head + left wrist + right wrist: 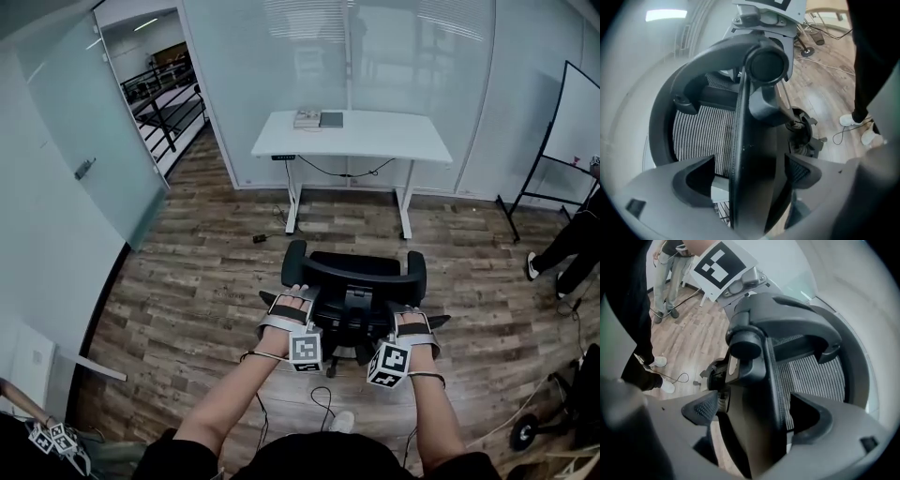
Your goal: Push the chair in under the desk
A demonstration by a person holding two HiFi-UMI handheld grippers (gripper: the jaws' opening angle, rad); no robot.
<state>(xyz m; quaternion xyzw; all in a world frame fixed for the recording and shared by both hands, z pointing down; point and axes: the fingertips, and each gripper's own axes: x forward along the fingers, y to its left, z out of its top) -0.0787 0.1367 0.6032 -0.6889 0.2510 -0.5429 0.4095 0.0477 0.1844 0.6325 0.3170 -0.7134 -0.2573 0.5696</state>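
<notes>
So the black mesh-backed office chair (354, 272) sits out on the near side of the white rectangular desk (375, 141). It's well apart from the desk and not tucked under, with its back facing away from the desk, towards us. We've got the left tool (297, 295) and right tool (410, 316) at either end of the backrest's top. Both have jaws spread wide around the black frame edge, and the pads aren't squeezing it.
</notes>
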